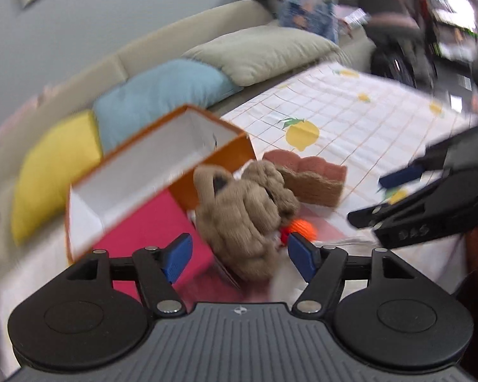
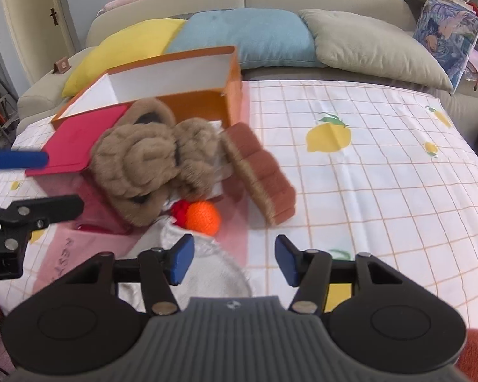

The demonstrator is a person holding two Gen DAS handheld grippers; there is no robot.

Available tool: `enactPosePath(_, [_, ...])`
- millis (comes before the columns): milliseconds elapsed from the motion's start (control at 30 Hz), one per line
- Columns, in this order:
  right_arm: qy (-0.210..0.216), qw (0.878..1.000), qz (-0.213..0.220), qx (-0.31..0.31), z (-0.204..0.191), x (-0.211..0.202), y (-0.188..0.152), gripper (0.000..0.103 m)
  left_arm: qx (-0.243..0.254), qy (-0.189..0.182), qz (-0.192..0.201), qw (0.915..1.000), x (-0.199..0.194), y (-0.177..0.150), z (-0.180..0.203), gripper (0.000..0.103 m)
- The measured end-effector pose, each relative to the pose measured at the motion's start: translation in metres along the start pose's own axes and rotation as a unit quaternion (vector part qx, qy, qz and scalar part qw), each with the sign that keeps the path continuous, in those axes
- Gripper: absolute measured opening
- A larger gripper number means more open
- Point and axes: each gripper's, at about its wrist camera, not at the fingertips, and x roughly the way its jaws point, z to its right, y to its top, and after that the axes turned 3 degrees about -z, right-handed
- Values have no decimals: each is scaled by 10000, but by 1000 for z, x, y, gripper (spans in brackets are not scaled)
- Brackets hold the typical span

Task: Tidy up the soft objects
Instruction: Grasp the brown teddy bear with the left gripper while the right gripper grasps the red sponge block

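A tan furry plush (image 1: 245, 210) (image 2: 143, 165) lies on the lemon-print sheet in front of an open orange box (image 1: 149, 165) (image 2: 172, 79). A brown plush toast slab (image 1: 312, 175) (image 2: 261, 172) leans to its right. An orange knitted ball (image 1: 302, 227) (image 2: 204, 216) and a small red soft piece (image 2: 180, 211) sit just below the plush. A white-grey soft cloth (image 2: 204, 270) lies near me. My left gripper (image 1: 239, 258) is open, with the plush between its fingers. My right gripper (image 2: 234, 264) is open and empty over the cloth's edge.
A pink box lid (image 1: 149, 226) (image 2: 86, 137) lies beside the orange box. Yellow (image 2: 124, 51), blue (image 2: 248, 38) and beige (image 2: 376, 47) pillows line the sofa back. The lemon-print sheet (image 2: 382, 175) stretches to the right. Clutter stands at the far right (image 2: 449, 31).
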Motion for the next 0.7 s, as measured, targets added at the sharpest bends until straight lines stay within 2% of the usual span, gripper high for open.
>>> enactPosePath(67, [-143, 9997, 116, -136, 3, 4, 4, 60, 639, 198, 30, 9978, 9, 6, 10, 80])
enactPosePath(133, [-268, 9990, 226, -294, 7, 9, 7, 64, 1230, 284, 54, 9920, 18, 8, 20, 81])
enactPosePath(233, [-295, 9983, 355, -357, 18, 19, 12, 64, 1815, 371, -9, 9827, 33, 7, 32, 81])
enactPosePath(367, [-229, 9983, 250, -474, 22, 40, 20, 65, 2209, 530, -85, 9738, 50, 8, 45, 81])
enactPosePath(533, [-122, 9969, 268, -727, 16, 55, 18, 63, 2467, 676, -459, 9656, 69, 6, 51, 81])
enactPosePath(633, [-192, 9957, 268, -871, 14, 62, 16, 58, 2569, 774, -563, 9617, 77, 6, 50, 81])
enactPosePath(700, [-156, 9957, 228, -884, 15, 67, 15, 50, 2585, 782, -604, 9610, 79, 8, 50, 81])
